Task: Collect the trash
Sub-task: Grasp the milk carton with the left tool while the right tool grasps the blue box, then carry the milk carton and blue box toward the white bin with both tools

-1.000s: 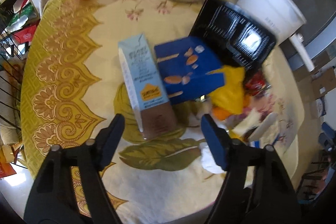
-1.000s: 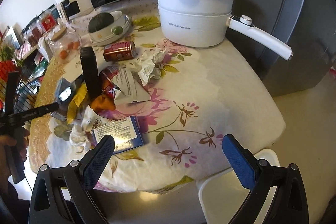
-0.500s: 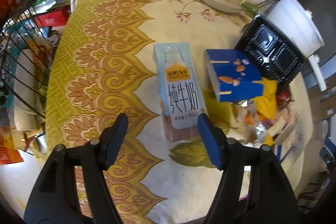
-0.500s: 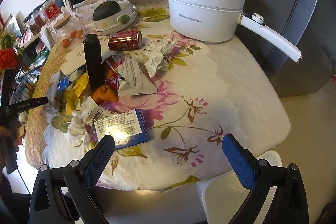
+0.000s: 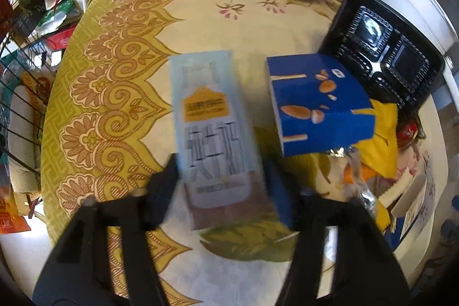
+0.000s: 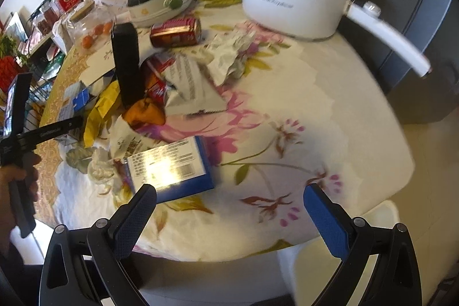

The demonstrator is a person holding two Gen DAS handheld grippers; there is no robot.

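left gripper [image 5: 219,177] is straddling the milk carton [image 5: 210,128], jaws open, nothing gripped yet; closing comes next. right gripper [image 6: 229,208] is hovering open, empty.

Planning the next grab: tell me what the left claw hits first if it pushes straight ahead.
The milk carton: it lies between the left claw fingers already, which flank its near end. Contact is unclear through motion blur.

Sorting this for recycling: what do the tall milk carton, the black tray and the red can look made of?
Milk carton: printed coated paperboard, judging by its flat panels and sharp folded edges. Black tray: thin glossy moulded plastic, with ribbed compartments catching highlights. Red can: probably aluminium, a printed cylinder with a metallic rim.
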